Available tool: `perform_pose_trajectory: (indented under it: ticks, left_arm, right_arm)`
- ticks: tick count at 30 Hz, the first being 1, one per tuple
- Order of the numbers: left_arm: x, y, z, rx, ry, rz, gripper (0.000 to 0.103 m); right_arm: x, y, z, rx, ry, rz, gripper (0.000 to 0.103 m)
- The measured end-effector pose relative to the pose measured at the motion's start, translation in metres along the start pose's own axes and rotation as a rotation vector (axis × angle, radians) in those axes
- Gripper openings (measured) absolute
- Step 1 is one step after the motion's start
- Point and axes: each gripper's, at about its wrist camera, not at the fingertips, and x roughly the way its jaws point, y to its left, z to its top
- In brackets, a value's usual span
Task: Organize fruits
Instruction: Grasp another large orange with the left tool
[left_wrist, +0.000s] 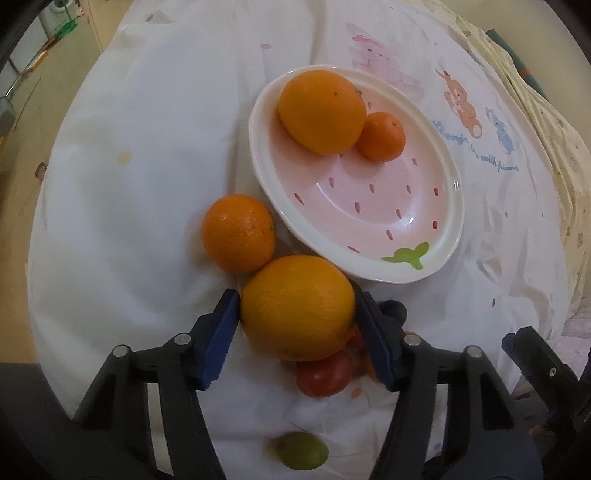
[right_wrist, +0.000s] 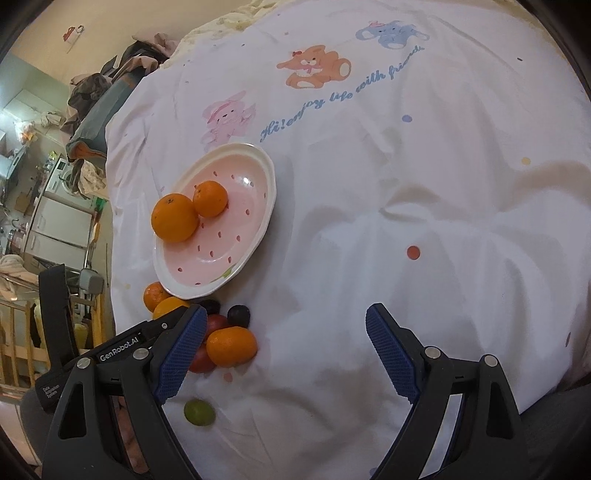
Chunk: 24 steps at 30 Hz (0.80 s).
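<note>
A wrinkled white cloth (right_wrist: 369, 229) printed with cartoon animals covers the surface. The left gripper (left_wrist: 297, 314) clamps its ribbed blue pads on a large dimpled orange (left_wrist: 297, 306) beside the glossy oval strawberry-patterned plate (left_wrist: 439, 258). Only the right wrist view shows two dark plums (right_wrist: 238, 314); the right gripper (right_wrist: 286, 354) gapes empty.

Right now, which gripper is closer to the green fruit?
Left. The left gripper straddles the big orange, with the green fruit just under it; the right gripper hovers beside it, further off.
</note>
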Motion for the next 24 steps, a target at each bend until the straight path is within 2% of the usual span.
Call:
perform_pose_trajectory:
  ticks: [5,17,24]
  left_arm:
    - [-0.004,-0.007,0.000,0.042,-0.004,0.016,0.054]
    - [-0.057,-0.008,-0.009,0.114,-0.114,-0.007,0.054]
    - [-0.088,-0.009,-0.005,0.190,-0.125,0.047,0.054]
  right_arm:
    - [0.000,0.005,0.000,-0.028,-0.003,-0.010,0.090]
    - [-0.001,0.009,-0.001,-0.052,-0.032,-0.036,0.090]
    - [0.001,0.009,0.002,-0.048,-0.027,-0.024,0.090]
